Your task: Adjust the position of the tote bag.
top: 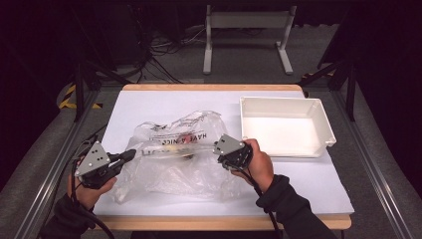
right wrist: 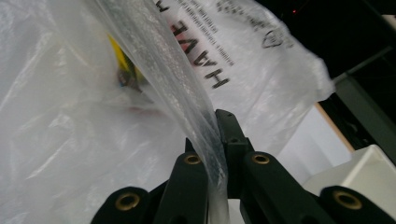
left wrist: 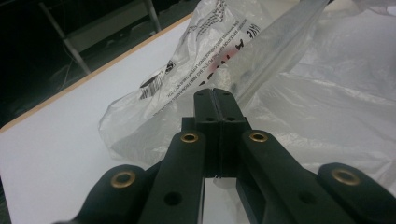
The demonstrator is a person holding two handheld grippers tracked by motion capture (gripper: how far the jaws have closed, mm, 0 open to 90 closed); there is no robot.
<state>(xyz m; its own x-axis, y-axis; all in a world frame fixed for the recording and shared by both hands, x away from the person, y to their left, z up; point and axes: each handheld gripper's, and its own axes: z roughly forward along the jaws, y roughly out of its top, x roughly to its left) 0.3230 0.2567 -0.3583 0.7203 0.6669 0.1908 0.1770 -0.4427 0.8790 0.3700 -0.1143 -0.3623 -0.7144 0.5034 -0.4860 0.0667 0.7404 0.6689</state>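
In the high view a clear plastic bag (top: 174, 154) lies on the white table (top: 318, 189), left of a white tray (top: 283, 124), with the left gripper (top: 130, 154) at its left edge and the right gripper (top: 217, 148) at its right, a taut strip of film between them. The left gripper view shows the jaws pressed together on the bag (left wrist: 289, 93), a stretched band of film running up and away from their tips. In the right gripper view the jaws are clamped on a gathered strip of the bag (right wrist: 154, 60), something yellow (right wrist: 122, 63) inside it.

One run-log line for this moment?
left gripper: shut on plastic bag | right gripper: shut on plastic bag | bag stretched between | white bin beside
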